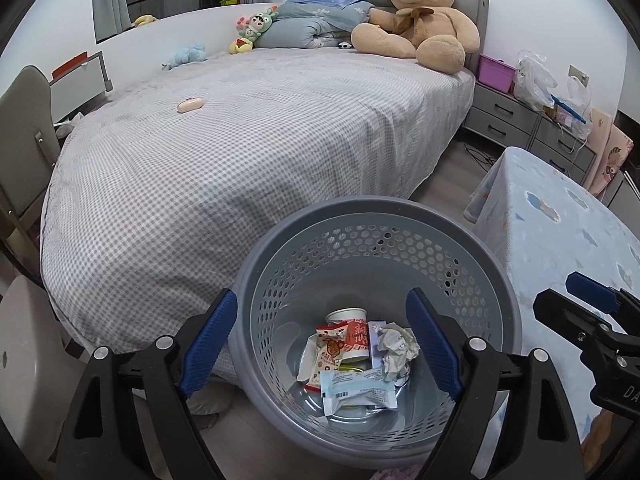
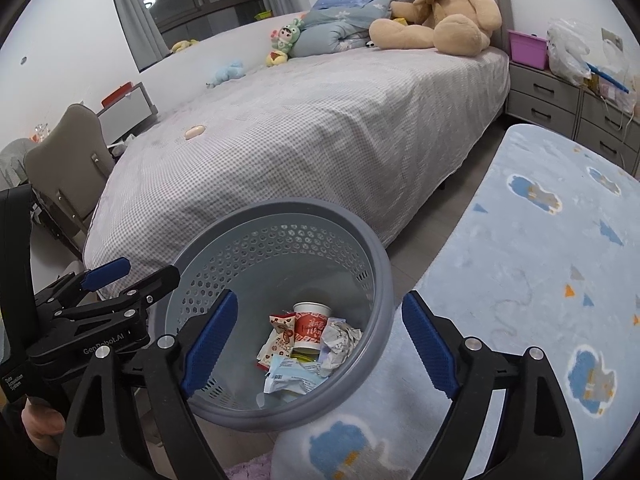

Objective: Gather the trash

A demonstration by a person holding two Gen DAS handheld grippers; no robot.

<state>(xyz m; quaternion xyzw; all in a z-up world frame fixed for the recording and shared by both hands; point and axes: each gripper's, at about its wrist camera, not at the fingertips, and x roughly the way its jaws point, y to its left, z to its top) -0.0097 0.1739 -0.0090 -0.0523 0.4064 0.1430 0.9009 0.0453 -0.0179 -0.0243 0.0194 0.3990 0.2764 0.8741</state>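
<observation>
A grey perforated trash basket (image 1: 496, 276) stands on the floor at the foot of the bed and also shows in the right wrist view (image 2: 380, 280). Inside lie a paper cup (image 1: 347, 315), snack wrappers (image 1: 332, 350), a crumpled paper ball (image 1: 396, 350) and a pale blue packet (image 1: 360, 392). The same trash shows in the right wrist view (image 2: 308, 344). My left gripper (image 1: 320, 344) is open and empty above the basket. My right gripper (image 2: 316, 344) is open and empty over the basket's right rim. The right gripper shows at the right edge of the left view (image 1: 592, 312).
A bed (image 1: 240, 152) with a checked sheet holds a teddy bear (image 1: 424, 20), small toys and a pink case (image 1: 191, 105). A table with a blue cloud cloth (image 2: 540, 280) stands to the right. Grey drawers (image 1: 504, 120) and a chair (image 1: 28, 144) flank the bed.
</observation>
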